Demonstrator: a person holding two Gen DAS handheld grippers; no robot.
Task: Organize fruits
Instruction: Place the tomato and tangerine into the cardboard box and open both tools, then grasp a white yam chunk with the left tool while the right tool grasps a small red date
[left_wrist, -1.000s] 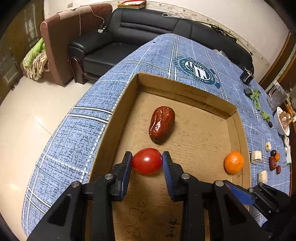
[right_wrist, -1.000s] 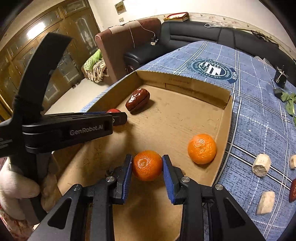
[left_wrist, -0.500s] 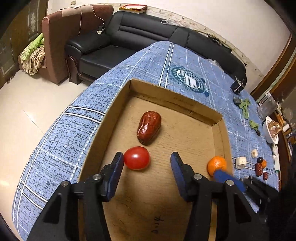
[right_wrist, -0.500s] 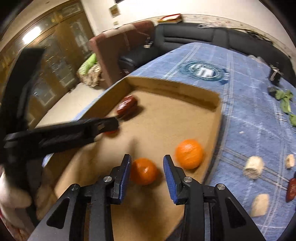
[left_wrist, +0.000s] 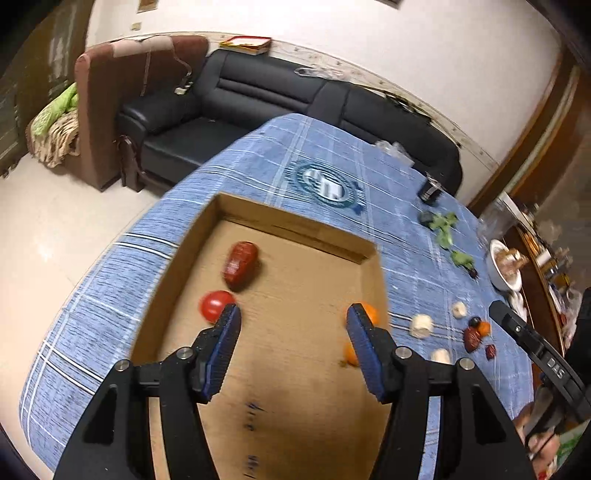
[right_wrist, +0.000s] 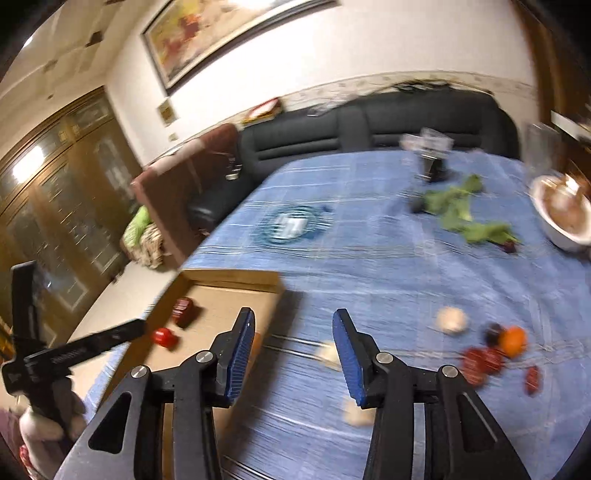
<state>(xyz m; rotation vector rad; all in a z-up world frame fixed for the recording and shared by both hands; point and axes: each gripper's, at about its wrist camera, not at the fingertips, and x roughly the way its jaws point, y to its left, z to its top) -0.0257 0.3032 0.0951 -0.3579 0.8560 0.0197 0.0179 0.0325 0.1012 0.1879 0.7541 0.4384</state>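
A cardboard box (left_wrist: 295, 225) sits on the blue cloth table. In it lie a red date (left_wrist: 240, 264), a cherry tomato (left_wrist: 214, 304) and two oranges (left_wrist: 369, 314) at its right wall. My left gripper (left_wrist: 293, 321) is open and empty above the box floor, the tomato just left of its left finger. My right gripper (right_wrist: 291, 332) is open and empty, raised over the table right of the box (right_wrist: 229, 277). More fruit lies loose on the cloth: a small orange (right_wrist: 513, 341), red dates (right_wrist: 480, 360) and a dark berry (right_wrist: 493, 332).
Pale chunks (left_wrist: 421, 325) lie on the cloth right of the box. Green leaves (right_wrist: 458, 210), a white bowl (right_wrist: 561, 214) and a small dark device (right_wrist: 432, 166) are at the far right. A black sofa (left_wrist: 258, 99) stands behind the table.
Both grippers opened and let go: the tomato and the orange now lie in the box. Both pulled back and up; the right one swung right toward the loose fruit.
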